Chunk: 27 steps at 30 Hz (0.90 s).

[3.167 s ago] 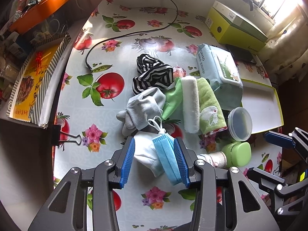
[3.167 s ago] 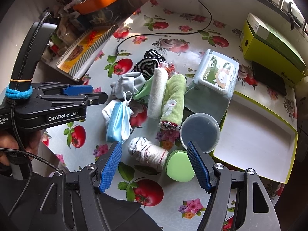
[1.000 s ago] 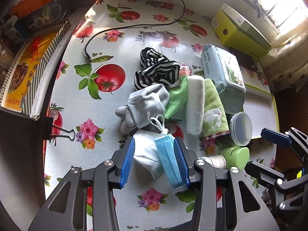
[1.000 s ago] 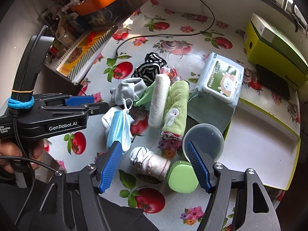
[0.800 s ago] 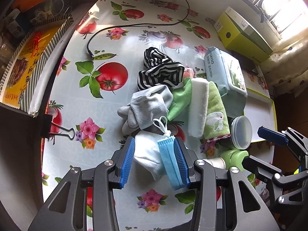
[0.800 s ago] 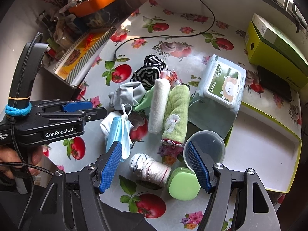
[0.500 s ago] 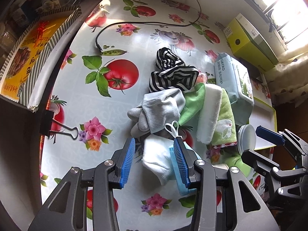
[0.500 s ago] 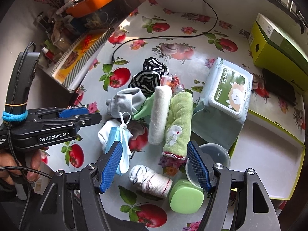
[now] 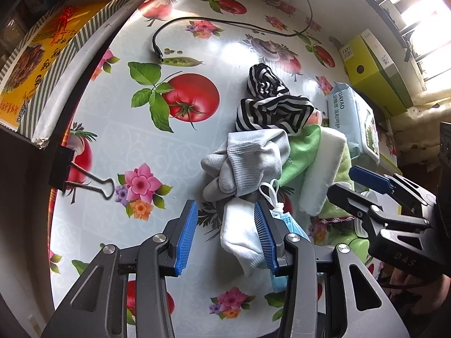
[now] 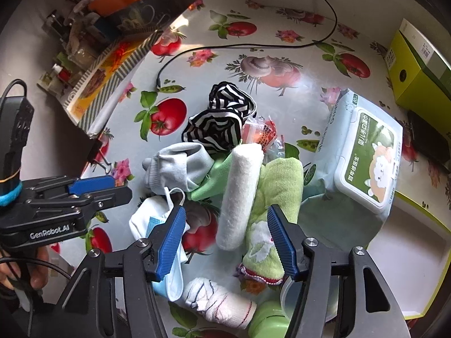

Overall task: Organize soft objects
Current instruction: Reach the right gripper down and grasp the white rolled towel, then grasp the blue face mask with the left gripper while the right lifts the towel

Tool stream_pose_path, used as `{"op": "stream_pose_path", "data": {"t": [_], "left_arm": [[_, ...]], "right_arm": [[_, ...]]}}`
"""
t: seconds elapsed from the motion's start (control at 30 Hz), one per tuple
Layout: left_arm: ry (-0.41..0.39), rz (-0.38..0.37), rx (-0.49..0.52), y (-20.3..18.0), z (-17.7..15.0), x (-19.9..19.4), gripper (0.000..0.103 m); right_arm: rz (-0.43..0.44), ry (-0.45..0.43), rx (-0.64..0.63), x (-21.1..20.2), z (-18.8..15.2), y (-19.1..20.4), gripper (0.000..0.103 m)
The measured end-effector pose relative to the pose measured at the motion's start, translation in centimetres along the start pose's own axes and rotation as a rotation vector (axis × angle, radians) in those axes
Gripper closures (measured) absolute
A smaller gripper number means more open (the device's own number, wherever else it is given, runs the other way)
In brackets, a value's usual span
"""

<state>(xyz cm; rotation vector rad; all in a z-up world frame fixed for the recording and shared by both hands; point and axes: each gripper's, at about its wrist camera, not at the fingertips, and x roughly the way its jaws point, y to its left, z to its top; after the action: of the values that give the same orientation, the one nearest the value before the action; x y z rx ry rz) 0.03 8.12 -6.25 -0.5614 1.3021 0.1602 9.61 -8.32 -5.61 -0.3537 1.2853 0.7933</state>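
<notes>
The right hand-held gripper (image 10: 225, 239), jaws closing and empty, straddles the white rolled towel (image 10: 239, 197) and green towel (image 10: 270, 214)—both may get pinched—while the left hand-held gripper (image 9: 225, 236) hangs open, empty.

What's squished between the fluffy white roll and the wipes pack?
A green towel with a bunny on it lies between the white roll and the wipes pack, in the right wrist view.

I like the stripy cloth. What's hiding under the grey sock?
Under the grey sock you can see a green cloth's edge and a white sock's top. Anything deeper is covered.
</notes>
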Motion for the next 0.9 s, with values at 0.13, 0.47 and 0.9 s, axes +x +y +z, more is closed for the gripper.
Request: {"op": "stream_pose_path", "data": {"t": [0.13, 0.47, 0.9], "left_arm": [[0.016, -0.017, -0.003, 0.0, -0.4, 0.2, 0.06], [0.037, -0.054, 0.014, -1.3, -0.9, 0.4, 0.06], [0.126, -0.122, 0.089, -5.5, -2.5, 1.0, 0.06]], "right_arm": [[0.003, 0.021, 0.002, 1.4, 0.6, -0.3, 0.055], [0.042, -0.001, 0.03, 0.8, 0.5, -1.4, 0.088], [0.051, -0.131, 0.068, -6.4, -2.8, -2.5, 0.088]]}}
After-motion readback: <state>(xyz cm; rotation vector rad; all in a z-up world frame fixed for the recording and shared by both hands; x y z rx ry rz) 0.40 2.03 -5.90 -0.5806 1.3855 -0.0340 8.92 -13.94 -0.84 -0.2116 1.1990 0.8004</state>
